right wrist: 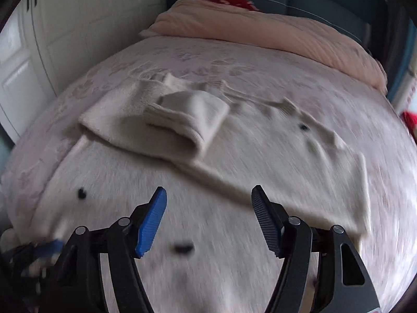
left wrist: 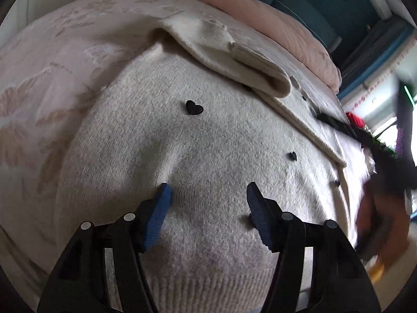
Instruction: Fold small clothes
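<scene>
— Where are you working?

— Pale pink bedspread with a faint leaf pattern [right wrist: 208, 60] covers the bed under me, with a folded peach quilt [right wrist: 273, 34] along its far edge, white panelled cupboard doors [right wrist: 78, 26] on one side and a dark teal wall behind.

— And the garment?

— It's a cream fuzzy knitted sweater with small black hearts [left wrist: 208, 156], lying flat on the bedspread. One sleeve with a ribbed cuff [right wrist: 187, 120] is folded across its upper part. The ribbed hem is nearest my left camera.

— What about your left gripper?

— My left gripper [left wrist: 208, 195] hangs over the sweater's lower body, its blue-padded jaws spread apart with only knit visible between them. Nothing is pinched. One black heart [left wrist: 194, 107] lies just beyond the tips.

— And the right?

— My right gripper [right wrist: 208, 198] is also released, jaws wide above the sweater's middle, gripping nothing. That view is smeared by blur, so I cannot tell whether the tips touch the fabric.
</scene>
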